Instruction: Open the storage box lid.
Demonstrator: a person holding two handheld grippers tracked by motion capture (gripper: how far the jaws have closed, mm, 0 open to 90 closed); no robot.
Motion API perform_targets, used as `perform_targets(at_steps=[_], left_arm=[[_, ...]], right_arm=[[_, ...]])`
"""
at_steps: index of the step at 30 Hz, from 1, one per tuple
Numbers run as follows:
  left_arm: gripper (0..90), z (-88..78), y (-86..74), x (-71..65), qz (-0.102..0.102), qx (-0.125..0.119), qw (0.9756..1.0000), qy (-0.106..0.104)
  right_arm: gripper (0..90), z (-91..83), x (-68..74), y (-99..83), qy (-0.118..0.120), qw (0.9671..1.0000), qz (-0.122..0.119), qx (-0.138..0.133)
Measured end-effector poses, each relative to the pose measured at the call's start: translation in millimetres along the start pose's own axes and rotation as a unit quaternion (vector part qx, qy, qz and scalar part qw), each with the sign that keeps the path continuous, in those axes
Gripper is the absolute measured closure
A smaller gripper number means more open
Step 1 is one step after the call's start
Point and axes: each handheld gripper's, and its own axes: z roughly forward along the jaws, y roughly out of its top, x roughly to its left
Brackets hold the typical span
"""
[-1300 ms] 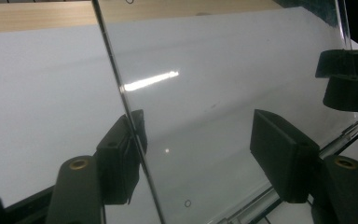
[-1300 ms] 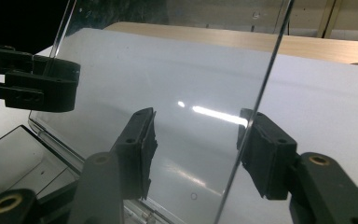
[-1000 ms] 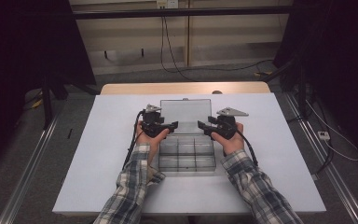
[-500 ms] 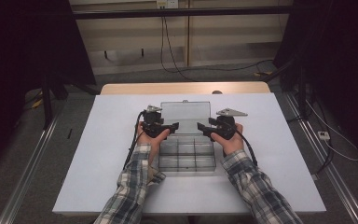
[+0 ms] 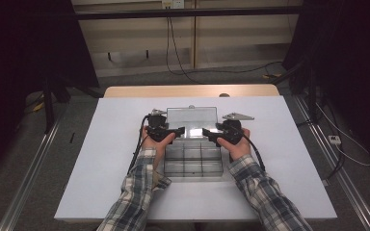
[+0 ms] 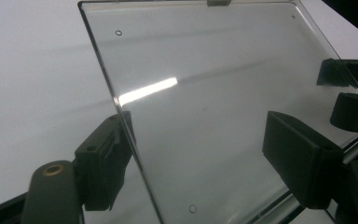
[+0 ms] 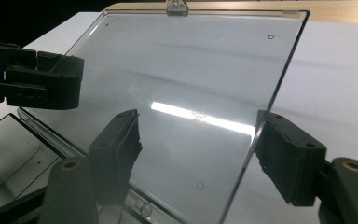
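Lid of the clear plastic compartment box (image 5: 192, 159) straddled by both grippers.
The clear hinged lid (image 5: 192, 120) stands upright; its side edges lie between the just-widened, unpressed jaws of left gripper (image 5: 177, 131) and right gripper (image 5: 211, 133).

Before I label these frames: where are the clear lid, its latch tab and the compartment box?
lid (image 6: 205, 107), left gripper view, middle of the clear panel
latch tab (image 7: 177, 8), right gripper view, the tab at the lid's far edge
box (image 5: 192, 161), high view, its divided tray
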Motion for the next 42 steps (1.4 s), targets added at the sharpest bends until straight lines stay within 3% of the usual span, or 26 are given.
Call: perform_targets(at_steps=[15,42], left_arm=[[18.7,4.5,-1.5,2.5,-0.014,0.016,0.9997,-0.009],[12.6,9.6,-4.8,5.8,-0.040,0.037,0.9981,-0.027]], right_arm=[[22.6,6.7,-0.2,-2.2,0.005,0.9998,0.019,0.010],[18.3,8.6,-2.3,-5.5,0.012,0.9980,0.054,0.029]])
